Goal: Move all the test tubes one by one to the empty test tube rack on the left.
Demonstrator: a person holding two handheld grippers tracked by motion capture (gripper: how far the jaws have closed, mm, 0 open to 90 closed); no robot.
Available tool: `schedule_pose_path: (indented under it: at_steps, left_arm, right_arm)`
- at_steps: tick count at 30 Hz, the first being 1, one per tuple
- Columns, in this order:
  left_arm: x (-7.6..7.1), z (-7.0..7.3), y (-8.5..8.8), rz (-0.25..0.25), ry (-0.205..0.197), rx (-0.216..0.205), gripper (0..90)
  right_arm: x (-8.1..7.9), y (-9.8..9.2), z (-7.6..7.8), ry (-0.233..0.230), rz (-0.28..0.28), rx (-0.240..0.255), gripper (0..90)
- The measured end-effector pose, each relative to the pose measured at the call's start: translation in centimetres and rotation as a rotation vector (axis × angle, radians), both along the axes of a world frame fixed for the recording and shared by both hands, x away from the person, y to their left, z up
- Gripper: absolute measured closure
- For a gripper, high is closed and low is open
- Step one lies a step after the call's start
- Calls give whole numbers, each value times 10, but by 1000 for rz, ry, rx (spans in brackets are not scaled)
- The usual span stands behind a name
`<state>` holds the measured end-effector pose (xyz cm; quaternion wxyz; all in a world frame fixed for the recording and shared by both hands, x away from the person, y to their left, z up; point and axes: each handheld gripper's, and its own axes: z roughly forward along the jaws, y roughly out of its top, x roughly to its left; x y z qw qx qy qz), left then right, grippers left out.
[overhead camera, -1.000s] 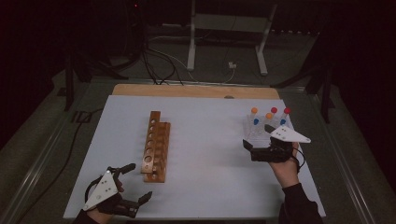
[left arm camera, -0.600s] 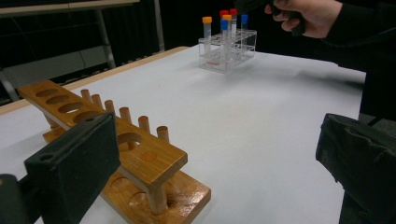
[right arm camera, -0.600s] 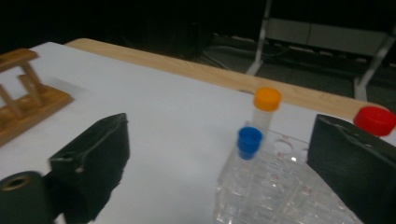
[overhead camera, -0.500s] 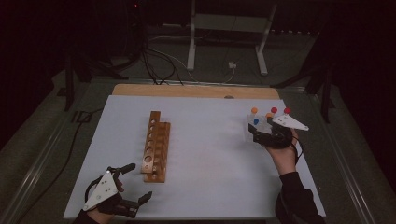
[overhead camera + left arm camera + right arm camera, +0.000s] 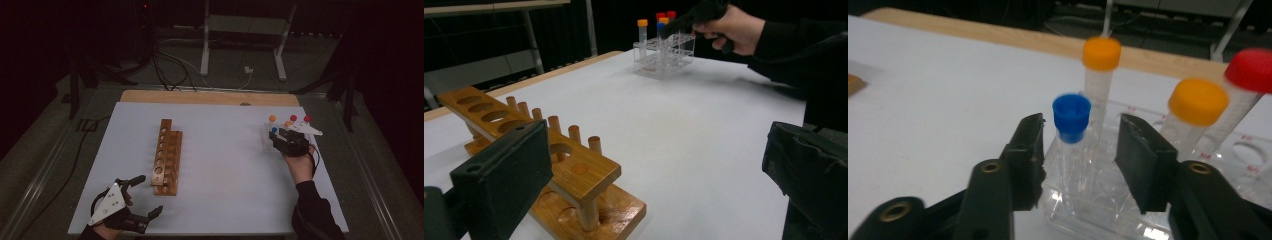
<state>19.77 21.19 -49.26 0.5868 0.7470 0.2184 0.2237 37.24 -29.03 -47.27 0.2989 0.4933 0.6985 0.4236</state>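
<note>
Both right gripper [image 5: 1079, 150] fingers, just closing, flank the blue-capped tube [image 5: 1071, 131] with gaps; left gripper [image 5: 131, 200] fingers spread.

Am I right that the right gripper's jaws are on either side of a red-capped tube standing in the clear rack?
Not quite: the tube between the right gripper's jaws has a blue cap, not red. It does stand in the clear rack, as the right gripper view shows; the red-capped tube is off to the side.

The high view looks forward and down on my whole white table [image 5: 220, 165] from above my side. My left gripper view looks low across it, sharing the clear rack [image 5: 664, 57] with my close-up right gripper view.
</note>
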Motion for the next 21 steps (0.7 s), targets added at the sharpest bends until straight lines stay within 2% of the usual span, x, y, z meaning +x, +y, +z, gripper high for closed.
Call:
schedule_pose_path:
  at_steps: [4,13,21]
  left_arm:
    - [0,0,0,1,-1,8,5]
    - [0,0,0,0,-1,11,5]
    - [0,-1,-1,1,-2,12,5]
  right_arm:
    - [3,0,-5,26,-5,-1,634]
    - [6,5,-8,47,-3,-12,753]
    - [6,9,-7,52,-10,-35,771]
